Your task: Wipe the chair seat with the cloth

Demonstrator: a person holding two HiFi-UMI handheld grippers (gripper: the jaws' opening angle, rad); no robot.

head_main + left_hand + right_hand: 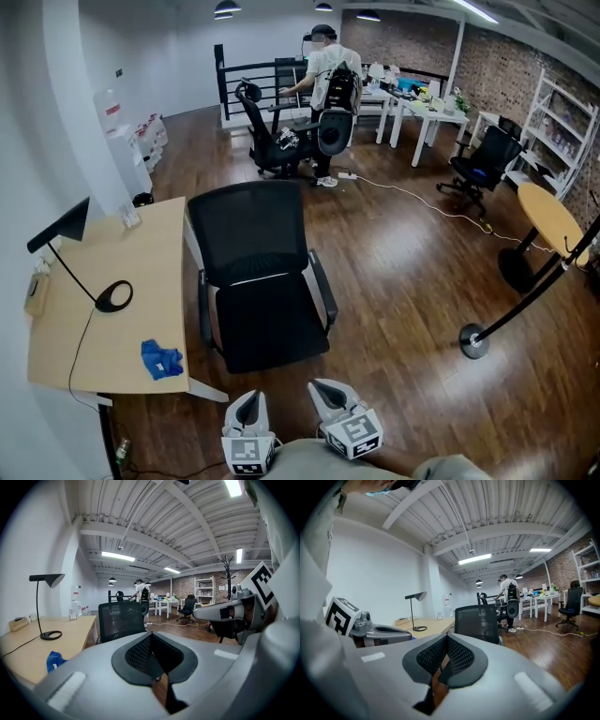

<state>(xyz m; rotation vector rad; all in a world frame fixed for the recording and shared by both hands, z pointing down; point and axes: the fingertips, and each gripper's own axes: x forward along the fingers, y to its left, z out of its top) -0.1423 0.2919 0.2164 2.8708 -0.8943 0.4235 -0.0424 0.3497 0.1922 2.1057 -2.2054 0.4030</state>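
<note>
The left gripper (250,398) and the right gripper (325,388), both grey, are held low and side by side, just short of the black mesh-backed office chair (251,239). Each has its jaws pressed together with nothing between them. The crumpled blue cloth (161,359) lies near the front edge of the pale wooden desk (141,281), left of the chair's black seat (270,326) and apart from both grippers, with a thin black desk lamp (75,246) further back.
</note>
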